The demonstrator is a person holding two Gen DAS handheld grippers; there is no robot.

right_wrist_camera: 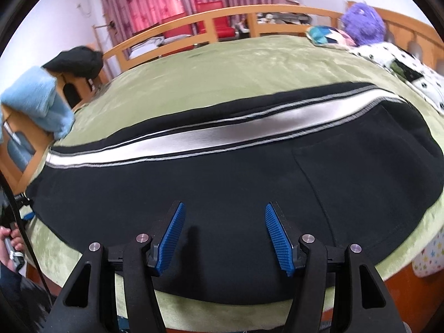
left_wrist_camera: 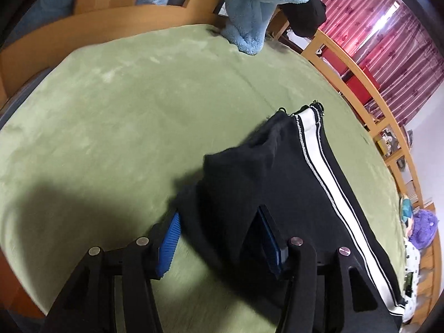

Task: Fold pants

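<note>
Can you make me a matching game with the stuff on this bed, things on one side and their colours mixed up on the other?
Things:
1. pants
2. bed cover
3. fluffy towel
4. fuzzy toy

Colours:
A. purple
B. black with a white stripe
C. light blue
D. green

Pairs: 1-B, 2-D, 3-C, 4-A
</note>
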